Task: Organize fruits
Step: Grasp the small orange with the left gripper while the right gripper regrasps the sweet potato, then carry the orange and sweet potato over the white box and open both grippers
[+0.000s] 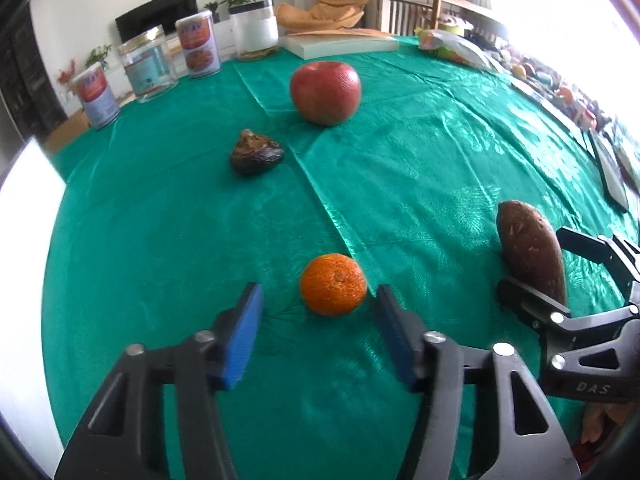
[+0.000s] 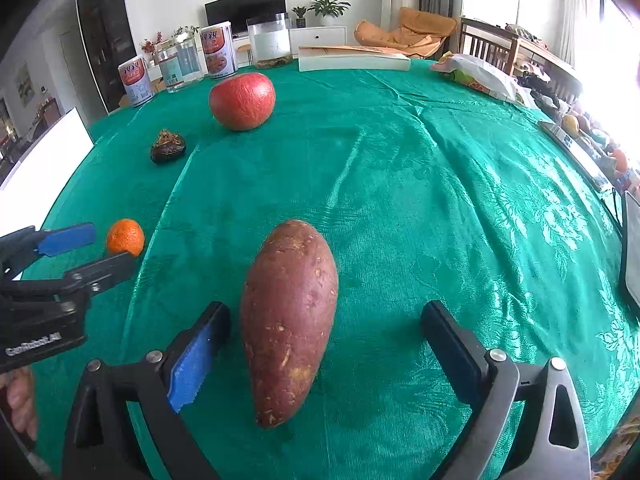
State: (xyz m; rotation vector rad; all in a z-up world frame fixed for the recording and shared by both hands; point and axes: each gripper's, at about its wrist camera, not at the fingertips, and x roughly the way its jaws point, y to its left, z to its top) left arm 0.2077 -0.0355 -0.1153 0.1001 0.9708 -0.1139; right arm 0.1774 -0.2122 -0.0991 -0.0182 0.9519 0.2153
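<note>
On the green tablecloth (image 1: 420, 152) a small orange (image 1: 333, 290) lies between the blue pads of my left gripper (image 1: 319, 294). A narrow gap shows on each side, so the jaws stand open around it. The right wrist view shows the same gripper (image 2: 104, 250) and orange (image 2: 125, 237) at far left. A reddish-brown sweet potato (image 2: 288, 320) lies lengthwise between the wide-open fingers of my right gripper (image 2: 326, 312), nearer the left pad and untouched. Farther back sit a red apple (image 1: 325, 92) and a dark wrinkled fruit (image 1: 256, 152).
Along the far table edge stand two printed cans (image 1: 199, 46), a glass jar (image 1: 148, 66), a clear canister (image 1: 256, 28) and a white book (image 1: 344, 45). A plastic bag (image 1: 456, 48) lies at the back right. Clutter and a dark tablet (image 1: 610, 168) line the right edge.
</note>
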